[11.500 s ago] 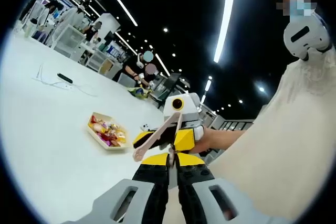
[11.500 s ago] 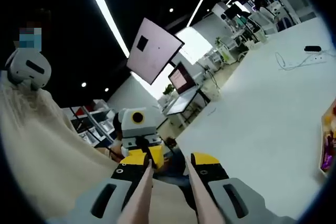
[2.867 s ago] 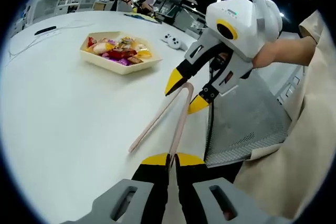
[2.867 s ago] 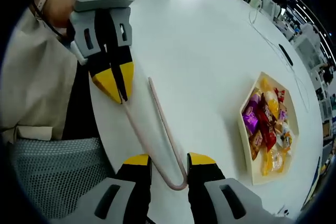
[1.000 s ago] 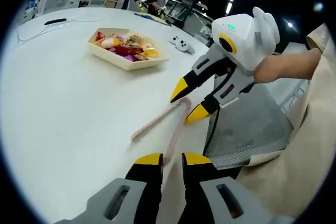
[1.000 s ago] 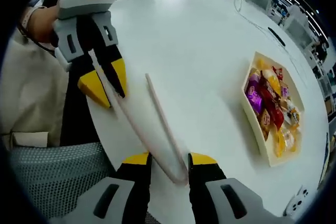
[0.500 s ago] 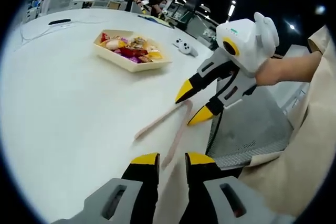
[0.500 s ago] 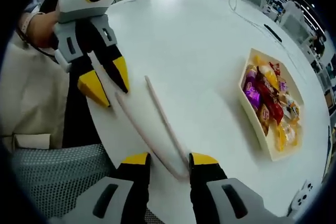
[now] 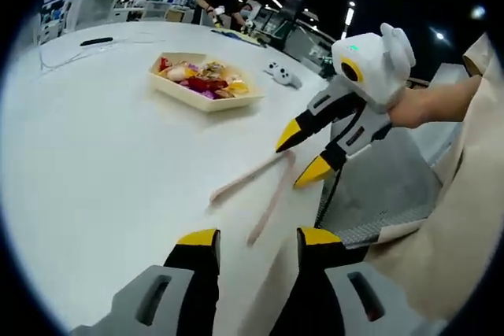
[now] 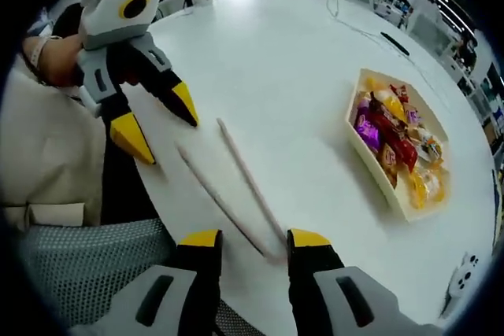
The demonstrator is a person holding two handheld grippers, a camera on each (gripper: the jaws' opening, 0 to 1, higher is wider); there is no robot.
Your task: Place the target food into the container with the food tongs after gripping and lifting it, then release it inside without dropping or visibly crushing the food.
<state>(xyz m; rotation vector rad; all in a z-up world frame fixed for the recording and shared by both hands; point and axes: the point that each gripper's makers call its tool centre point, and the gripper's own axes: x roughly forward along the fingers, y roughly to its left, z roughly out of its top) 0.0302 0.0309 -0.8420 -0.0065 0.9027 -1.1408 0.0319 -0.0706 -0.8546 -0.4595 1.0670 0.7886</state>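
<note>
The food tongs (image 9: 260, 191) lie flat on the white worktop (image 9: 102, 139) near its edge, their two pale pink arms splayed apart and joined at the bend that sits between the tips of the right claw (image 10: 253, 238). Neither claw has hold of them: the right claw's yellow-tipped jaws stand apart on either side of the bend, and the left claw (image 9: 256, 238) is spread wide just short of the arm tips, closed on nothing. In the right gripper view the left claw (image 10: 161, 123) hangs above the tong tips with its jaws parted. The target food sits well apart from all this, in a shallow pale tray (image 10: 370, 167) heaped with wrapped sweets and snacks (image 10: 390, 143) in purple, red and yellow; which piece is the target I cannot tell, nor can I make out a separate container to receive it. To my eye the job stands at its very first step, getting the tongs into a working grip. The next move wants one claw to close on the tongs near the bend, firmly enough to lift them yet leaving the arms free to squeeze, then carry them across to the tray.
</note>
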